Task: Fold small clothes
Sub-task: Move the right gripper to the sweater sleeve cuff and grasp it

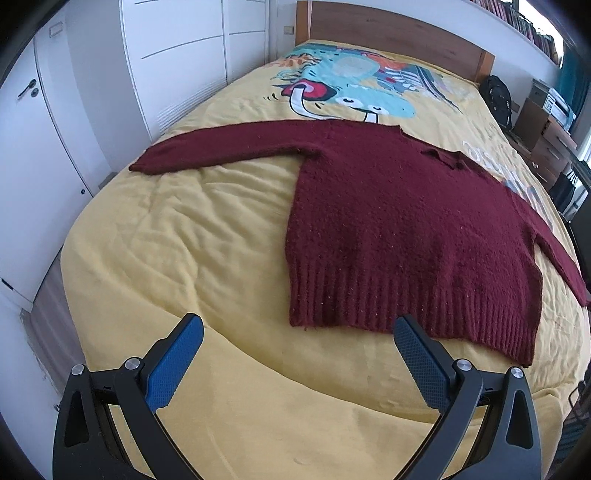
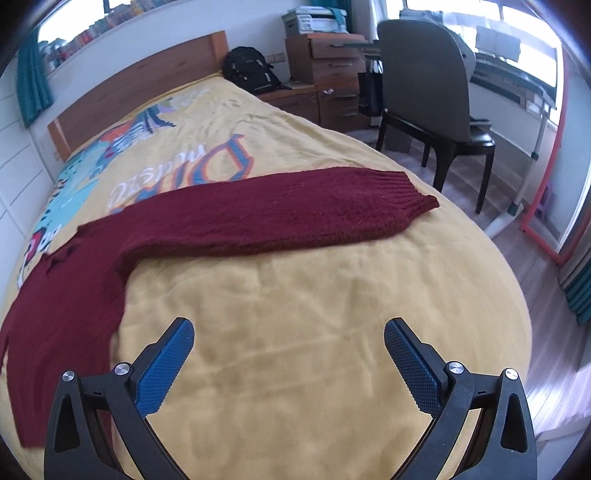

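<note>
A dark red knitted sweater (image 1: 406, 229) lies flat on the yellow bedspread (image 1: 184, 240), both sleeves spread out to the sides. My left gripper (image 1: 297, 326) hovers open just short of the ribbed hem, near its left corner, holding nothing. In the right wrist view the sweater (image 2: 66, 295) fills the left side and its right sleeve (image 2: 295, 218) stretches across the bed to a ribbed cuff. My right gripper (image 2: 288, 330) is open and empty over bare bedspread (image 2: 295, 314), below that sleeve and to the right of the body.
A wooden headboard (image 1: 388, 29) stands at the far end. White wardrobe doors (image 1: 74, 110) run along the bed's left side. On the right are a black backpack (image 2: 251, 70), a wooden drawer unit (image 2: 332, 74), a dark chair (image 2: 432, 103) and a desk (image 2: 517, 77).
</note>
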`<state>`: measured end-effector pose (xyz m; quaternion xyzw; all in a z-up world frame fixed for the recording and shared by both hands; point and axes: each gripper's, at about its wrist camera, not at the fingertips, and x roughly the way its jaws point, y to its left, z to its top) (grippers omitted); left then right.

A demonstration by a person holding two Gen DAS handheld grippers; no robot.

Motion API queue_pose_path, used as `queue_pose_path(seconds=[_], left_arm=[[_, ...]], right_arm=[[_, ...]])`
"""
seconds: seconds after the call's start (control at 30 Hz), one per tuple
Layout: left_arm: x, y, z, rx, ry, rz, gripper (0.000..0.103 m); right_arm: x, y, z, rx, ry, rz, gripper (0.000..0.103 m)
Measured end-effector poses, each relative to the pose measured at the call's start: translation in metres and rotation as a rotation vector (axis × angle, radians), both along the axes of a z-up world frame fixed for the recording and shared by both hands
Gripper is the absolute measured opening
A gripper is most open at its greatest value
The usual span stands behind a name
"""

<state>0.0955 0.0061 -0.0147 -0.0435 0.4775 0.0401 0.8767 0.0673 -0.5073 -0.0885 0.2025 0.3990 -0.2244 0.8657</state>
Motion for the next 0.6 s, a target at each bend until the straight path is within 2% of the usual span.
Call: queue_pose_path(seconds=[0.13,0.6], left_arm=[[0.004,-0.002,-0.002,-0.028,-0.002,0.006,0.102],[0.021,-0.007,-0.016,-0.03,0.035,0.027,0.102]], right_arm=[[0.017,-0.028,-0.01,0.037,0.01,-0.051,0.103],[0.063,-0.099,-0.048,0.143,0.045,-0.178,0.103]])
